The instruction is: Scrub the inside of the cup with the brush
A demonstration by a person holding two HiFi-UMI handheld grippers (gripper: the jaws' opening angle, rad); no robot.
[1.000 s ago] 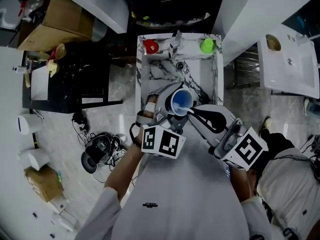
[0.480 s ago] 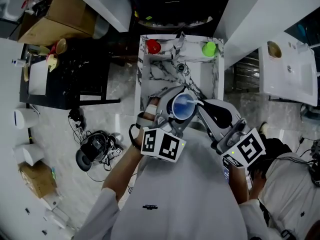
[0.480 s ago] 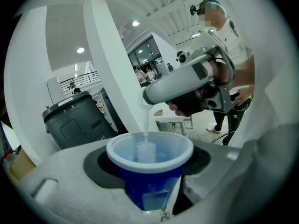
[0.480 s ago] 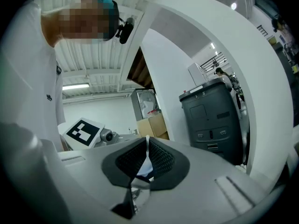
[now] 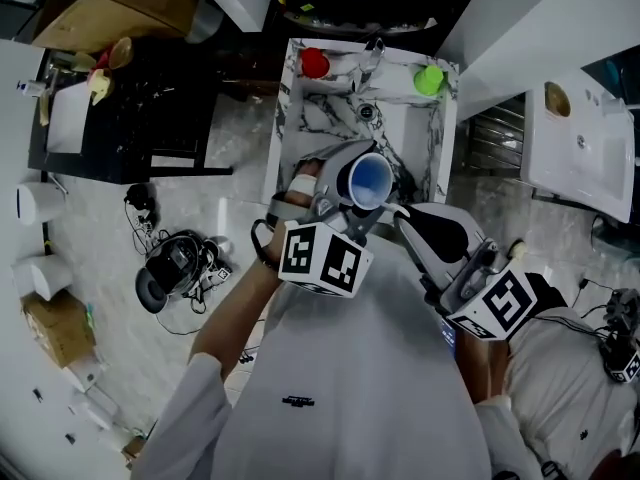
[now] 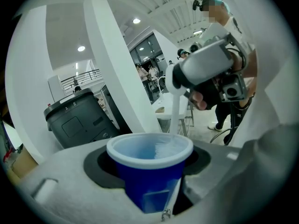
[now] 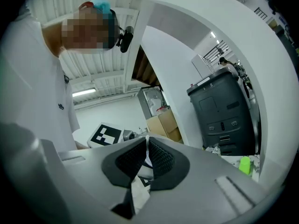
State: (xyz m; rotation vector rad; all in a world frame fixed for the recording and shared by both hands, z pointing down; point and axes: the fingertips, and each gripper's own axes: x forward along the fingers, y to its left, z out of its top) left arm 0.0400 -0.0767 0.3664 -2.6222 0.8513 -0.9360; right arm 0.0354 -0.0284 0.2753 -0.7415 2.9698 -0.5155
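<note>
A blue cup (image 5: 369, 180) with a white rim is held over the sink, my left gripper (image 5: 350, 206) shut on its side. In the left gripper view the cup (image 6: 149, 171) stands upright between the jaws. A white brush (image 6: 174, 115) comes down into it, and its bristles (image 6: 164, 148) rest against the inner wall. My right gripper (image 5: 402, 216) sits just right of the cup, shut on the brush's thin white handle (image 7: 146, 158). The right gripper (image 6: 205, 71) also shows above the cup in the left gripper view.
Below the cup lies the marble-patterned sink (image 5: 440, 158) with a faucet (image 5: 373, 60) at its far end. A red cup (image 5: 315, 63) and a green cup (image 5: 430, 80) stand on the far corners. A black table (image 5: 150, 98) is to the left and a white basin (image 5: 580, 133) to the right.
The cup's mouth has swung up a little toward the far end of the sink. The right gripper with the brush has shifted slightly against the cup. Both grips are unchanged.
</note>
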